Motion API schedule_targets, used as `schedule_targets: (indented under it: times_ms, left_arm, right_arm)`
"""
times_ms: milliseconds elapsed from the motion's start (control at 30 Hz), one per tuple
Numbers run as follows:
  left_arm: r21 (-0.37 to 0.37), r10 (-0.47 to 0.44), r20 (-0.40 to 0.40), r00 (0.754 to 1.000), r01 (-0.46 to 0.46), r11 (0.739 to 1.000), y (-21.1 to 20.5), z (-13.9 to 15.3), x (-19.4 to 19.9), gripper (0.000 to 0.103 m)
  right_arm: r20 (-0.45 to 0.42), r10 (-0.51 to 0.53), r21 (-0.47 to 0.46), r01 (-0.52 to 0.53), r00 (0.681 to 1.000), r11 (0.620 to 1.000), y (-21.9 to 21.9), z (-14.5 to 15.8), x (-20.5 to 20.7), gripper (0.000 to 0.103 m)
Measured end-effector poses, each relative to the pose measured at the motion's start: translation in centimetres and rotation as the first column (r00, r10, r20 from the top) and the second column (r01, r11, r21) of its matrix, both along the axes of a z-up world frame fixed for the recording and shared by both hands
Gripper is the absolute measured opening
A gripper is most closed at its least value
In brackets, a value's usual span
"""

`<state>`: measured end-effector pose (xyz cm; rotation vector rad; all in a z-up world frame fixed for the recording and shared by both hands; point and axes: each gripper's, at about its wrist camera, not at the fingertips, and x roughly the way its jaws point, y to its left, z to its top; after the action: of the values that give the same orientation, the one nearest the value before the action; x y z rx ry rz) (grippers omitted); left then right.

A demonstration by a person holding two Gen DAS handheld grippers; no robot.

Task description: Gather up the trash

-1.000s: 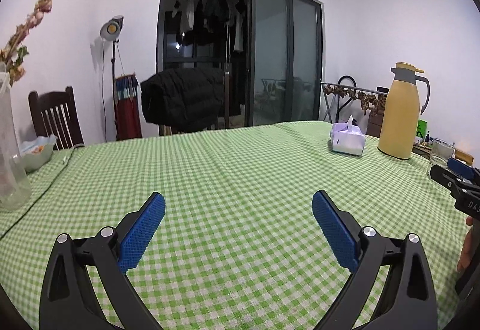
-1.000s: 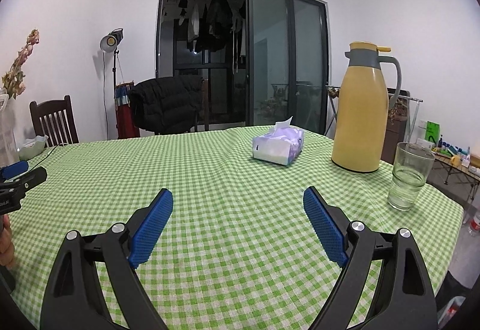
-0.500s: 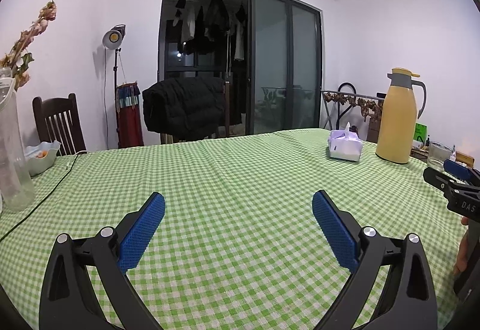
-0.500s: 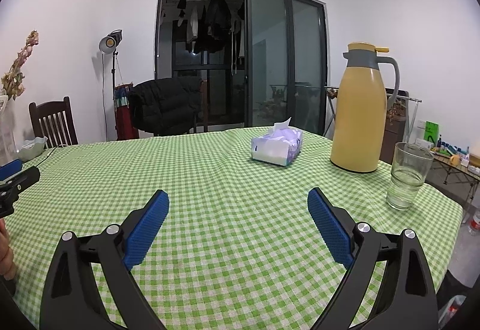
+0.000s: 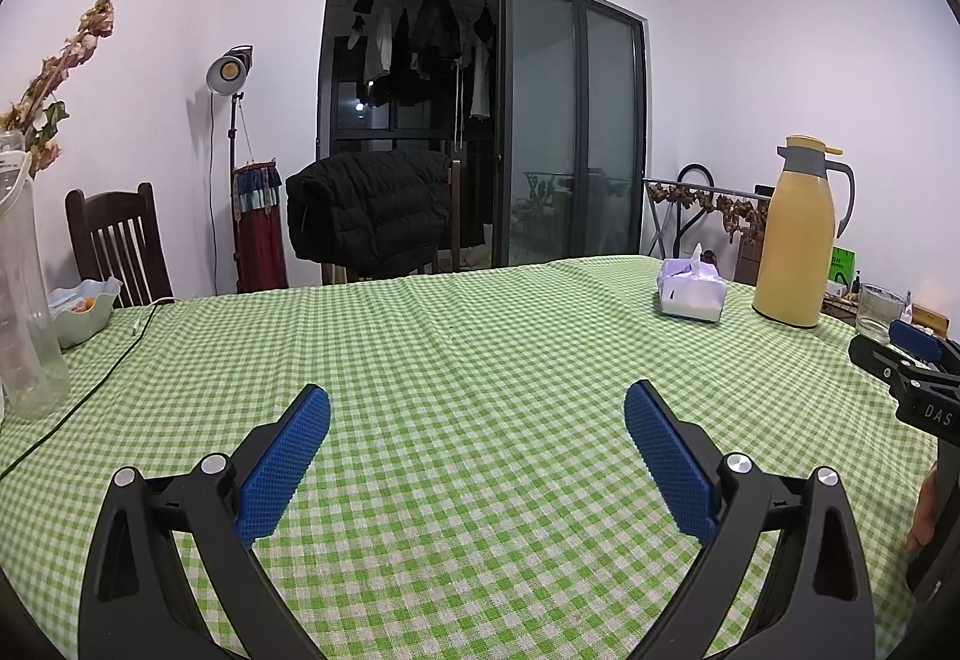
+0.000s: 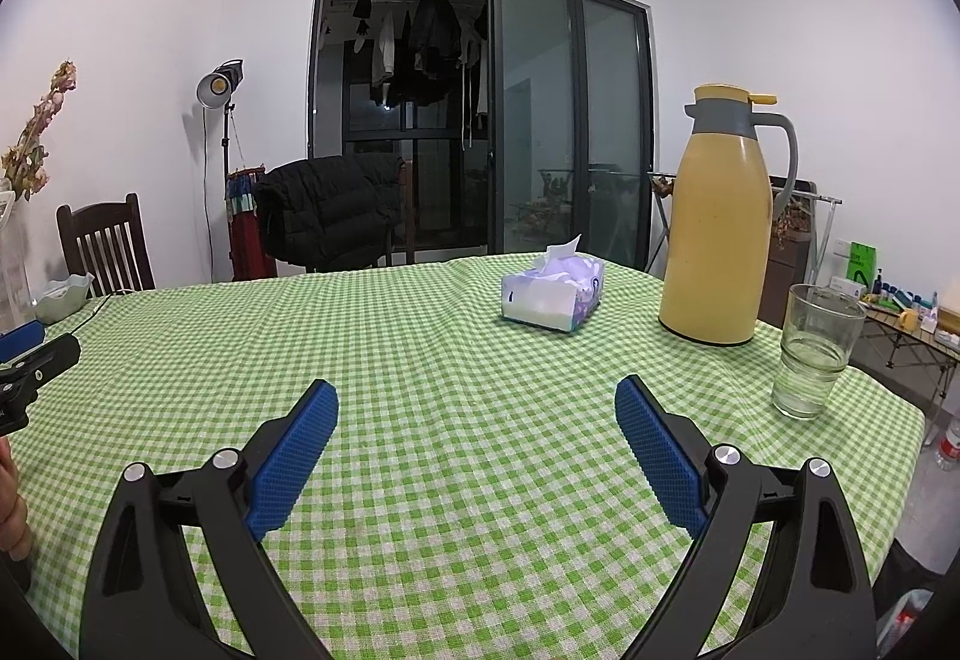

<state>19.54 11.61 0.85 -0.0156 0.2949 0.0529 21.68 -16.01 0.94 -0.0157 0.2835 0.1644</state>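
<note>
Both views have tilted up a little over the last second: more wall and ceiling show, and the tissue box (image 6: 552,297) and flask (image 6: 717,222) sit slightly farther beyond the jaws. I judge this a look around, not a reach. The left gripper (image 5: 477,420) and right gripper (image 6: 474,414) both hover over the counter (image 5: 480,336) with jaws spread wide and nothing between them.

No trash shows anywhere on the cloth ahead of either pair of jaws, which would fit a counter already picked clean or trash lying out of frame. A glass (image 6: 816,351) stands right of the right jaws. Left of the left jaws a bowl (image 5: 81,306) holds something too small to make out; the vase (image 5: 27,288) is cut off; the near counter edge is hidden behind the jaws
</note>
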Motion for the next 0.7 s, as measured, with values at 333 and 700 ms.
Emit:
schedule_targets:
  times_ms: [333, 700]
  left_arm:
    - [0.0, -0.001, 0.0, 1.0, 0.001, 1.0, 0.03, 0.01, 0.05, 0.095]
    - [0.0, 0.002, 0.0, 1.0, -0.002, 1.0, 0.16, -0.02, 0.04, 0.095]
  right_arm:
    - [0.001, 0.0, 0.0, 0.0, 1.0, 1.0, -0.01, 0.01, 0.0, 0.09]
    - [0.001, -0.001, -0.001, 0.001, 1.0, 1.0, 0.01, 0.01, -0.02, 0.09]
